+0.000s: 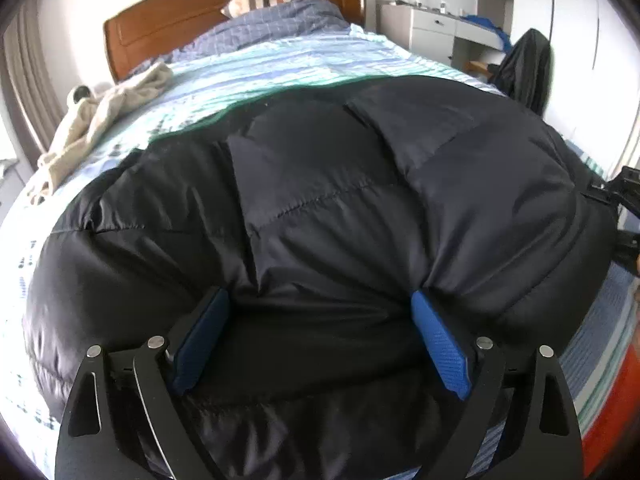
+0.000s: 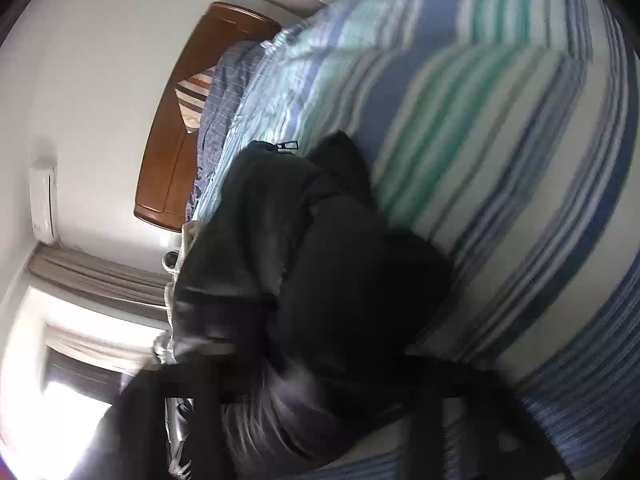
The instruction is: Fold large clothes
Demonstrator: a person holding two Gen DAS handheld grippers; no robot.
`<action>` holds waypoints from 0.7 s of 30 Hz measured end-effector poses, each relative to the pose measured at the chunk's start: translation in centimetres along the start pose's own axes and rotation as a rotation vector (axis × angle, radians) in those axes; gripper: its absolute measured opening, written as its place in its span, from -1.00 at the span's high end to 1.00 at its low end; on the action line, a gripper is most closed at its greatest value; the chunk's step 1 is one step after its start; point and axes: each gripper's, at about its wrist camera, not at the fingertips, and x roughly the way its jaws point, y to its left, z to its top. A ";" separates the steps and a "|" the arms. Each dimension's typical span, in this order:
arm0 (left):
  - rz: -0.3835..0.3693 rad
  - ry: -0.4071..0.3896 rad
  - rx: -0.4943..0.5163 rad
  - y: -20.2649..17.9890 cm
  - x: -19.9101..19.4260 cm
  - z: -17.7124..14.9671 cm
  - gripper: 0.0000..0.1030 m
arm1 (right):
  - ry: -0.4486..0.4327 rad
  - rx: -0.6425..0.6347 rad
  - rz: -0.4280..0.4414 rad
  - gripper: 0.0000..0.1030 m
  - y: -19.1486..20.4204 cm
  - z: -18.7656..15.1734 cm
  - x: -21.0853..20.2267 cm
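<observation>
A large black quilted down jacket [image 1: 320, 208] lies spread over the striped bed. My left gripper [image 1: 320, 304] is open, its blue pads [image 1: 438, 344] wide apart and pressed down on the jacket's near part, with fabric bulging between them. The right gripper shows at the right edge of the left wrist view [image 1: 624, 200], beside the jacket's right end. In the right wrist view the picture is tilted and blurred; the jacket [image 2: 320, 280] fills the middle, its zipper pull [image 2: 289, 146] visible. The right gripper's fingers [image 2: 424, 408] are dark blurs around the fabric.
The bed has a blue, green and white striped cover [image 1: 280, 64] and a wooden headboard [image 1: 180, 16]. A beige garment [image 1: 96, 120] lies at the bed's left. A blue checked duvet and pillow [image 1: 280, 16] are at the head. A dark chair [image 1: 524, 68] and white cabinets stand at right.
</observation>
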 end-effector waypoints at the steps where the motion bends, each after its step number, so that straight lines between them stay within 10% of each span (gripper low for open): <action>1: -0.009 0.019 0.010 0.1 -0.3 0.3 -0.77 | -0.024 -0.057 0.005 0.53 1.4 -0.4 -1.1; 10: -0.223 -0.012 0.068 1.0 -9.1 12.0 -0.84 | -0.166 -0.635 0.026 0.54 14.7 -5.4 -5.5; 17: -0.536 0.229 0.156 -2.7 -9.2 21.3 -0.88 | -0.194 -1.093 0.048 0.54 22.8 -12.7 -5.3; 21: -0.493 0.306 0.198 -4.3 -8.3 22.2 -0.87 | -0.178 -1.302 0.052 0.54 24.8 -16.7 -4.8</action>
